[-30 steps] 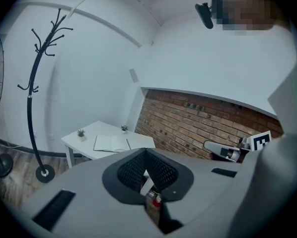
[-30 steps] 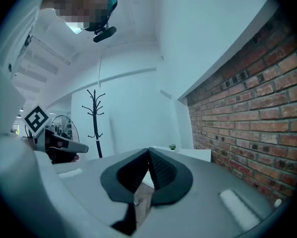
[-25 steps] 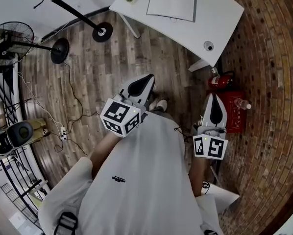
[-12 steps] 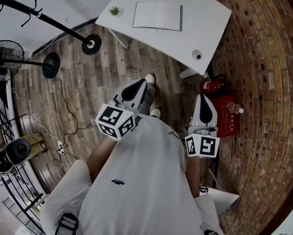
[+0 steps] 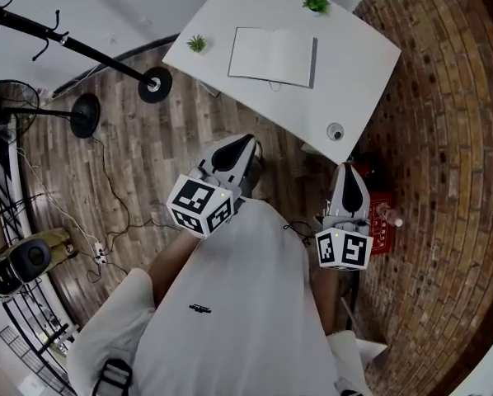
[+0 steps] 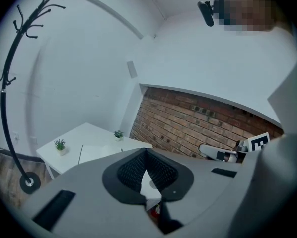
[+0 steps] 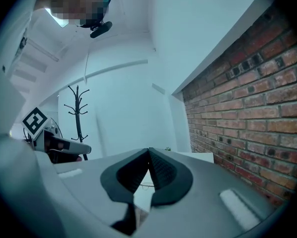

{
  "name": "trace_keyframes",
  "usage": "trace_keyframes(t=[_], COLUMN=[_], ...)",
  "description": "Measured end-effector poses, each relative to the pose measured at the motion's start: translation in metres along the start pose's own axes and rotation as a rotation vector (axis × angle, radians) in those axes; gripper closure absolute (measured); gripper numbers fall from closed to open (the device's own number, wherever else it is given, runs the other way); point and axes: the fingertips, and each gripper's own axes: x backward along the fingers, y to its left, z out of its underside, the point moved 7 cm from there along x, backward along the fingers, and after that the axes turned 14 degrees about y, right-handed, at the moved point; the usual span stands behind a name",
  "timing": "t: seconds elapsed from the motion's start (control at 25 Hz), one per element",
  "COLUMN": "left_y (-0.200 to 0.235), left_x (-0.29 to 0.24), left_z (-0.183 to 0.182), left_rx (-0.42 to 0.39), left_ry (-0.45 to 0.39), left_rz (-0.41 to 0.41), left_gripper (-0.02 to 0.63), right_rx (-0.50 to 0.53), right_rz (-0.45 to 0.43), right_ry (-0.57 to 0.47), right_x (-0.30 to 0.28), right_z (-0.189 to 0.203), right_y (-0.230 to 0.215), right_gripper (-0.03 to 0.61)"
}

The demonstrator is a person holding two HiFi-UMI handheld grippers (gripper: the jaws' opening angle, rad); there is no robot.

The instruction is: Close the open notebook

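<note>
The notebook lay open and flat on the white table, its blank white pages facing up. In the head view a thin dark edge ran along its right side. It sat slightly askew on the table's far half, apart from a small potted plant off its left edge and a second potted plant beyond its far right corner.

— What sort of place is this?
— A small office or studio room, I'd say. There's a white desk with an open notebook and 2 little potted plants, close to a bare brick wall.
— Anything else?
— A coat stand and a standing fan on a plank floor.
</note>
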Motion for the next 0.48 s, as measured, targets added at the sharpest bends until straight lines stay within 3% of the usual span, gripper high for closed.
trace_keyframes(t=[0.32,0.48], left_y=[0.062,0.088], left_x=[-0.047,-0.065], left_z=[-0.063,-0.081], left_rx=[-0.002,0.044], left_ry=[-0.008,-0.001], left_rz=[0.045,0.066], left_gripper=[0.611,0.611], right_rx=[-0.010,-0.021], right_rz=[0.059,0.063], right_ry=[-0.006,0.025], right_x=[-0.077,-0.107], right_z=[-0.047,-0.062], right_y=[-0.005,-0.003], right_gripper=[0.568,0.568])
